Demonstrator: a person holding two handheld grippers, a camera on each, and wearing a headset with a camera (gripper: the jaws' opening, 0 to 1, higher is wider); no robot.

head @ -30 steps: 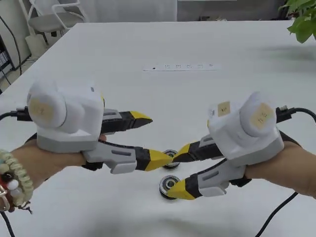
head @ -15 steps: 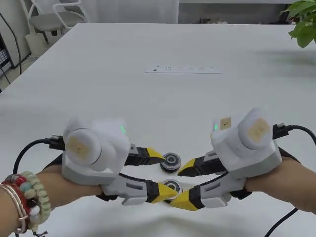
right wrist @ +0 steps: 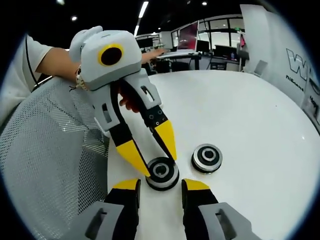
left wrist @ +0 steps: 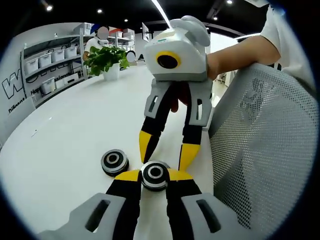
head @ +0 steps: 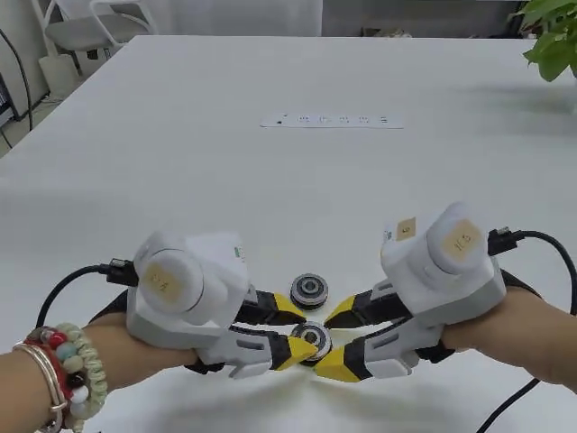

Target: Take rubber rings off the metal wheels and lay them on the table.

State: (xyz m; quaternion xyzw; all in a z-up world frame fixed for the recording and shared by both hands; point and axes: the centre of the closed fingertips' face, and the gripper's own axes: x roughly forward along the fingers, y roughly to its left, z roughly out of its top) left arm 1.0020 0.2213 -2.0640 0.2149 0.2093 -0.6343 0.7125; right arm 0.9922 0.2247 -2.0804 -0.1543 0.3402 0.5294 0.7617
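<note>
Your left tongs (head: pixel 298 328) clench the near wheel (right wrist: pixel 161 173); your right tongs (right wrist: pixel 160 185) gape just short of it, tips facing. A second wheel (right wrist: pixel 207 157) lies just beside, touching neither.

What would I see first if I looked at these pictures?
Two white tools with yellow tips meet nose to nose at the near edge of the white table. The left tool pinches a small black-rimmed metal wheel, and the right tool is open around it from the other side. A second wheel lies just behind them.
</note>
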